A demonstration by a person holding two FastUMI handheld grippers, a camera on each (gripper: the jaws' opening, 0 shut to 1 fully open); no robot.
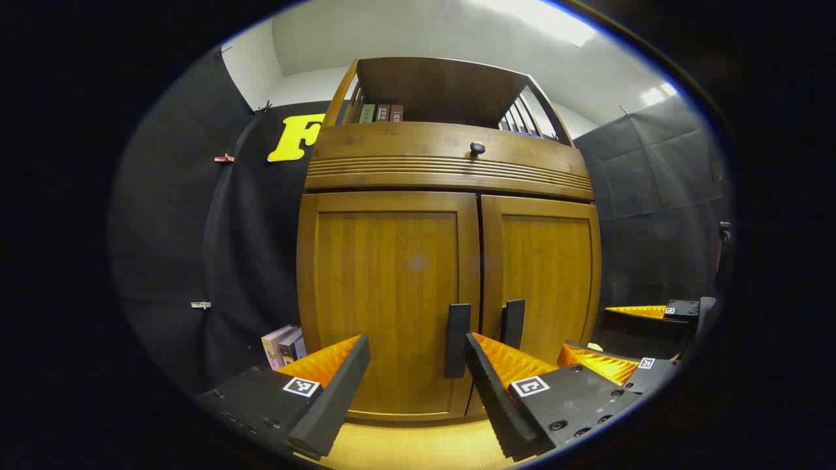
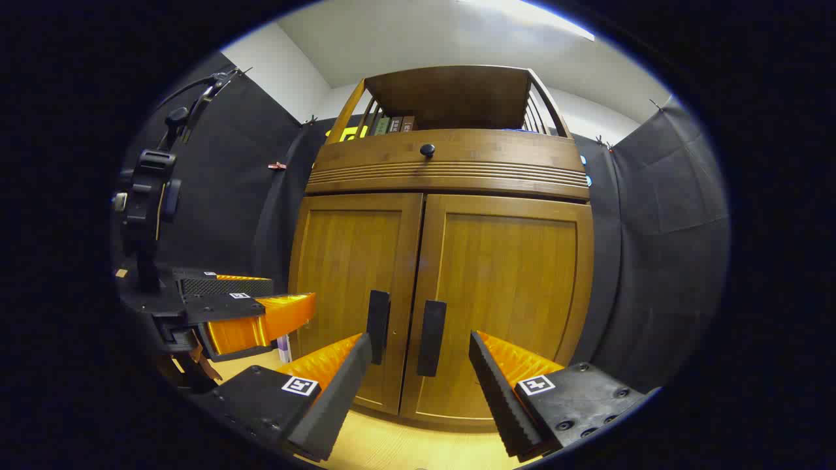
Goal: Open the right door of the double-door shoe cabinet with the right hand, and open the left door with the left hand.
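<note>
The wooden shoe cabinet stands straight ahead with its left door (image 1: 385, 287) and right door (image 1: 548, 274) both closed. Two dark vertical handles sit side by side at the middle seam. In the left gripper view, my left gripper (image 1: 416, 344) is open and short of the left door, and the left handle (image 1: 457, 339) is just by its right fingertip. In the right gripper view, my right gripper (image 2: 420, 343) is open, and the right handle (image 2: 431, 337) stands between its fingertips, a little farther off. The left handle (image 2: 377, 318) is by its left fingertip. Each gripper holds nothing.
Above the doors is a drawer with a dark knob (image 1: 477, 148) and an open shelf holding books (image 1: 381, 113). More books (image 1: 282, 346) lean on the floor left of the cabinet. Pale wooden floor (image 1: 418, 447) lies below. Black cloth walls close in on both sides.
</note>
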